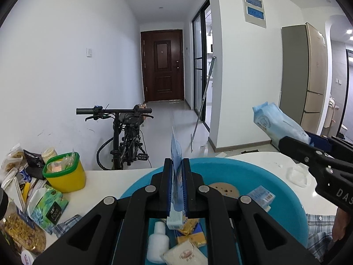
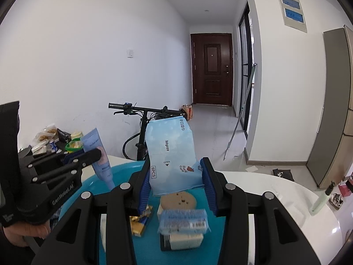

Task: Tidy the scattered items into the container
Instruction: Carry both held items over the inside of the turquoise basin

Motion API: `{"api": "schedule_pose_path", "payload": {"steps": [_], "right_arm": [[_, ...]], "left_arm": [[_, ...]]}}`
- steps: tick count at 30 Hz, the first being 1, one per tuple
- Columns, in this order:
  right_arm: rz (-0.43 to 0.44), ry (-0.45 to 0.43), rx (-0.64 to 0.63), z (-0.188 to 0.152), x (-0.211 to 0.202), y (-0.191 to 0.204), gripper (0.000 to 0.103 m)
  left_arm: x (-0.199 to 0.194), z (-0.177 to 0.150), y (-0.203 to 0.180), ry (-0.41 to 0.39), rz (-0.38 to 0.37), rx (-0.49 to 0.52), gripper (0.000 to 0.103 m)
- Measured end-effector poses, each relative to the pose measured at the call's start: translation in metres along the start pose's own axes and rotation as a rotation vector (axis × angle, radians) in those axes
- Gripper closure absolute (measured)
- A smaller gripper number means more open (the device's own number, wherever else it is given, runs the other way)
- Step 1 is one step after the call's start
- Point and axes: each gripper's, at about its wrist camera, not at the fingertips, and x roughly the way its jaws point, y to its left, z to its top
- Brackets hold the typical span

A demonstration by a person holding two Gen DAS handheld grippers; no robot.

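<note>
**Two claws, each holding something over the blue tub**

There are two claws and one big blue tub on the white table. Each claw holds one thing.

The left claw is squeezed almost fully shut on a thin blue tube. The tube stands up between the two blue pads, above the tub. From the right wrist view the same tube is seen side on; its writing is too small to read.

The right claw is closed on a wider thing, a light blue pack of wipes. The pack says "Babycare", "OPEN" and "6PCS". It sticks up from the pads, over the tub.

Inside the tub I can count one white bottle, one white packet, two gold wrapped sweets, one small blue packet with a bar code, one brown round thing and one cream block.

At the left end of the table stands one yellow tub with a green rim, beside one green tissue pack and some snack bags. The green pack says "face".

One black bike leans by the wall. One brown door is at the end of the hall. The right claw's body reads "GenRobot.AI".
</note>
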Motion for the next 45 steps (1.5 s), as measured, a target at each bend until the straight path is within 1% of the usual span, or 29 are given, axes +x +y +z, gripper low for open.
{"api": "schedule_pose_path", "payload": {"steps": [5, 11, 19, 22, 25, 27, 31, 36, 38, 41, 43, 45], "right_arm": [[0.0, 0.014, 0.01, 0.013, 0.021, -0.005, 0.062], [-0.014, 0.025, 0.021, 0.018, 0.037, -0.014, 0.062], [-0.022, 0.047, 0.026, 0.022, 0.049, -0.026, 0.062], [-0.011, 0.071, 0.024, 0.024, 0.056, -0.028, 0.062], [0.017, 0.124, 0.019, 0.028, 0.063, -0.03, 0.062], [0.045, 0.165, 0.021, 0.032, 0.069, -0.033, 0.062], [0.094, 0.283, 0.003, 0.037, 0.083, -0.041, 0.062], [0.156, 0.459, -0.002, 0.034, 0.103, -0.048, 0.062], [0.169, 0.514, -0.002, 0.03, 0.109, -0.05, 0.062], [0.182, 0.604, 0.0, 0.025, 0.119, -0.055, 0.062], [0.186, 0.658, 0.013, 0.022, 0.123, -0.061, 0.062], [0.182, 0.696, 0.02, 0.02, 0.124, -0.067, 0.062]], "left_arm": [[0.017, 0.012, 0.008, 0.002, -0.005, -0.023, 0.094], [0.036, 0.022, 0.016, 0.013, -0.007, -0.033, 0.094], [0.049, 0.032, 0.012, 0.037, -0.017, -0.035, 0.094], [0.053, 0.035, 0.012, 0.056, -0.019, -0.031, 0.094], [0.06, 0.039, 0.01, 0.114, -0.02, -0.013, 0.094], [0.067, 0.042, 0.01, 0.164, -0.035, -0.01, 0.094], [0.078, 0.047, 0.014, 0.26, -0.07, -0.015, 0.094], [0.089, 0.045, 0.012, 0.356, -0.077, -0.001, 0.094], [0.092, 0.044, 0.01, 0.408, -0.099, 0.0, 0.094], [0.096, 0.041, 0.003, 0.463, -0.106, 0.026, 0.094], [0.098, 0.039, 0.0, 0.495, -0.111, 0.036, 0.094], [0.098, 0.04, -0.002, 0.507, -0.104, 0.053, 0.094]]}}
